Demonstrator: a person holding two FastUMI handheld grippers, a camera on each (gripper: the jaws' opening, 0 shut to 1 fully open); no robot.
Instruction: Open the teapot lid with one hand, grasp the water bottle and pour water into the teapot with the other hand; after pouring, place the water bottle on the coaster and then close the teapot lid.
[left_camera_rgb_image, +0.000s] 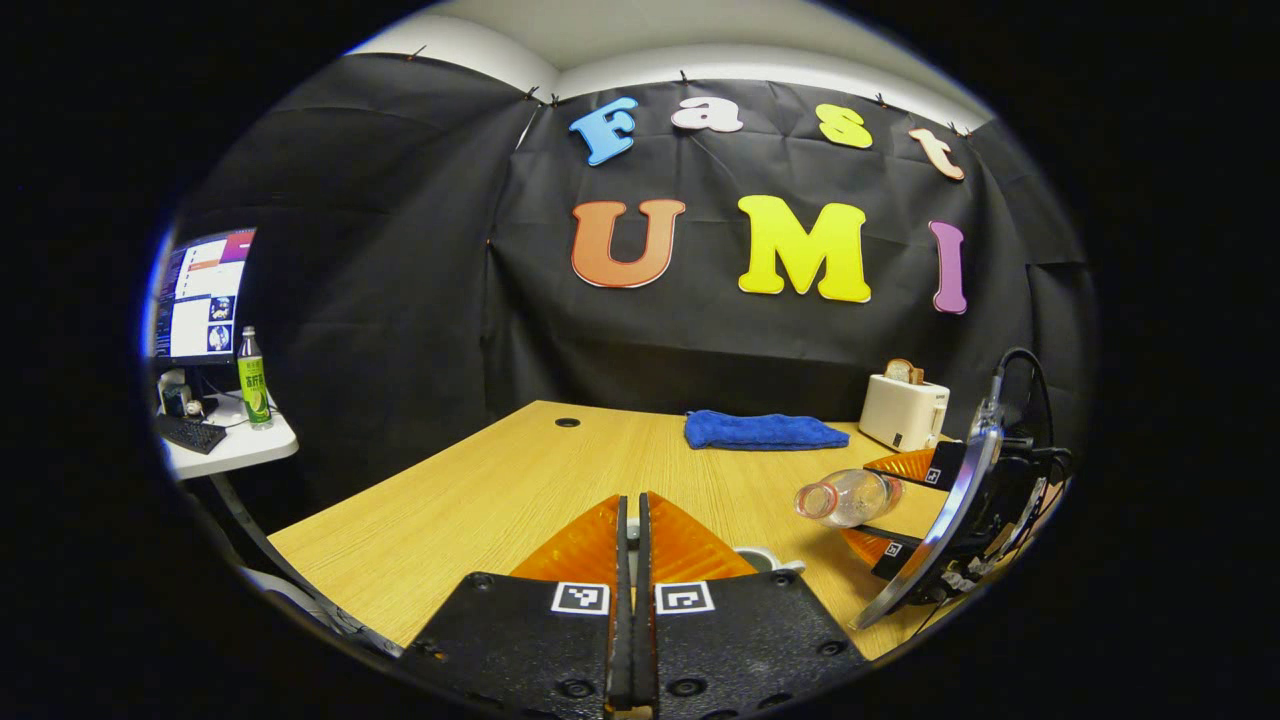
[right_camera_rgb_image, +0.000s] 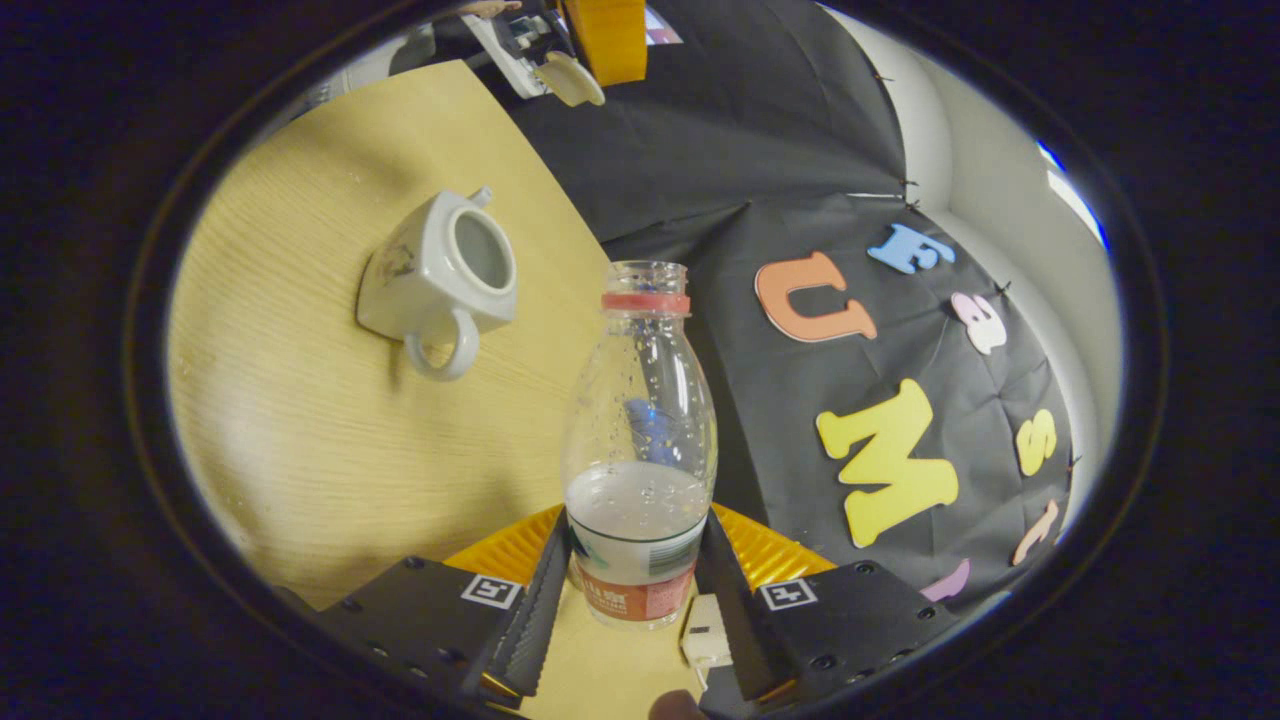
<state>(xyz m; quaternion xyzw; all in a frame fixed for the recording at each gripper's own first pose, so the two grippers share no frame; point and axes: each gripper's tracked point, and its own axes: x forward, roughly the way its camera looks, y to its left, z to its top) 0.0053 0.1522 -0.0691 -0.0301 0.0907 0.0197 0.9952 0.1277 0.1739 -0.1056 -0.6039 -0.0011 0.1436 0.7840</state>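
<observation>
While right tool (right_camera_rgb_image: 632, 590) clamps water bottle (right_camera_rgb_image: 640, 450) low on label band, bottle hangs tilted beside teapot (right_camera_rgb_image: 440, 275), mouth uncapped, roughly one-third full. Thin clear plastic: light, squashy, wet inside; low grip sound, squeeze gently. Teapot on worktop (right_camera_rgb_image: 300, 420), opening bare; glazed, fragile. Left tool (left_camera_rgb_image: 630, 560) clenched; pale disc, likely lid (right_camera_rgb_image: 575, 80), at its tip.
</observation>
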